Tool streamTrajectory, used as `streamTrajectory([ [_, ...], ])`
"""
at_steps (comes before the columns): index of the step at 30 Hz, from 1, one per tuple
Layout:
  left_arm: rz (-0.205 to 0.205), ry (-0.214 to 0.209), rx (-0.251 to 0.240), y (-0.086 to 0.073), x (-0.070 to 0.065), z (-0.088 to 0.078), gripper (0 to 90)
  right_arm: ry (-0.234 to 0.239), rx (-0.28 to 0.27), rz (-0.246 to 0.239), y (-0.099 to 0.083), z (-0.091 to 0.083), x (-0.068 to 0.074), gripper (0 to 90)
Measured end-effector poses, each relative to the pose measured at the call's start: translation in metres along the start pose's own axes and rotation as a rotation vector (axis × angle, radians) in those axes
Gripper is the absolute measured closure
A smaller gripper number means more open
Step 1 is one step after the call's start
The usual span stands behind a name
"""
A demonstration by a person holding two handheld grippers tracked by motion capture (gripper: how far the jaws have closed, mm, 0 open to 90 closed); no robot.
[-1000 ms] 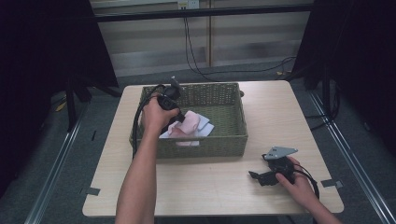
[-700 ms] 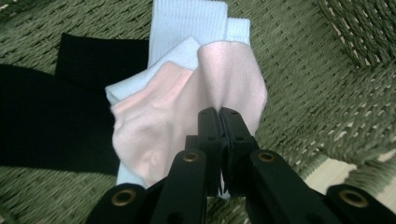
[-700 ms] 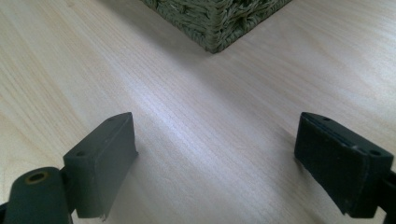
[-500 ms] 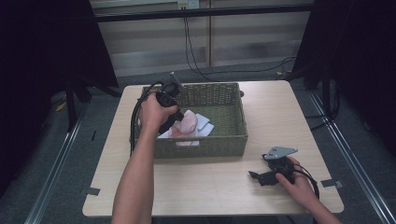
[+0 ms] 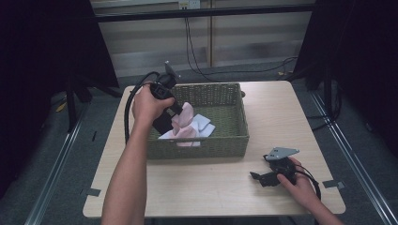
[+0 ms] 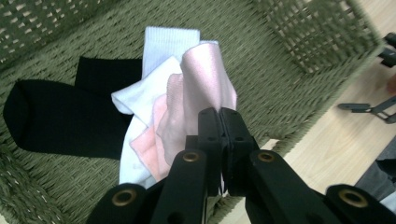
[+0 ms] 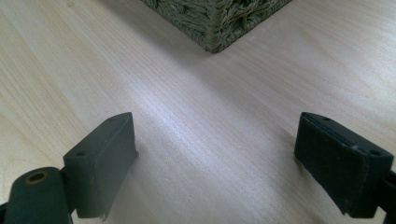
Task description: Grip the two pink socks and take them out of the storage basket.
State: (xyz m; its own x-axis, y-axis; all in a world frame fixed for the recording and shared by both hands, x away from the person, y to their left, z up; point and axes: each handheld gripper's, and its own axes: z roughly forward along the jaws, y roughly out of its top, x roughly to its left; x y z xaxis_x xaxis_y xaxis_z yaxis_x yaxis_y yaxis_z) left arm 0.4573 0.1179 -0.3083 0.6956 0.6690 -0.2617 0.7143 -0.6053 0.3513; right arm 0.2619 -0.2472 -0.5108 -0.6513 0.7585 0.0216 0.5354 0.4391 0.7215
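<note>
A green wicker basket (image 5: 232,140) stands on the middle of the wooden table. Inside it lie a black sock (image 6: 65,119), white socks (image 6: 166,44) and a pink cloth (image 6: 208,84). My left gripper (image 6: 219,116) is shut on the pink cloth (image 5: 183,117) and holds it lifted above the pile, over the basket's left part. That gripper (image 5: 176,111) shows in the high view with a hand around it. My right gripper (image 7: 215,154) rests low on the table near the front right, open, nothing between its jaws. It lies at the person's right hand (image 5: 300,185) as the right gripper (image 5: 256,177).
A corner of the basket (image 7: 215,28) stands ahead of the right gripper. Bare table (image 5: 187,187) stretches in front of the basket. A black cable (image 5: 127,112) trails from the left gripper over the table's left edge.
My left gripper has risen and drawn back to the left, pulling the pink cloth up out of the pile. The right gripper has stayed still.
</note>
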Motion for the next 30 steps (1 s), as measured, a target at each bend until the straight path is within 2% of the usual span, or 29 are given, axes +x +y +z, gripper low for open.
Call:
streamTrajectory([
  [5,0.005,-0.001,-0.024,0.000,-0.004,-0.013,87.9,0.000,0.000,0.000,0.000,0.000,0.000,12.3],
  [16,0.007,-0.013,-0.034,0.004,-0.015,-0.041,87.8,0.001,0.002,0.000,0.000,0.000,0.000,12.3],
  [30,0.042,-0.040,-0.022,-0.003,-0.030,-0.059,87.8,0.000,0.002,0.000,0.000,0.000,0.000,12.3],
])
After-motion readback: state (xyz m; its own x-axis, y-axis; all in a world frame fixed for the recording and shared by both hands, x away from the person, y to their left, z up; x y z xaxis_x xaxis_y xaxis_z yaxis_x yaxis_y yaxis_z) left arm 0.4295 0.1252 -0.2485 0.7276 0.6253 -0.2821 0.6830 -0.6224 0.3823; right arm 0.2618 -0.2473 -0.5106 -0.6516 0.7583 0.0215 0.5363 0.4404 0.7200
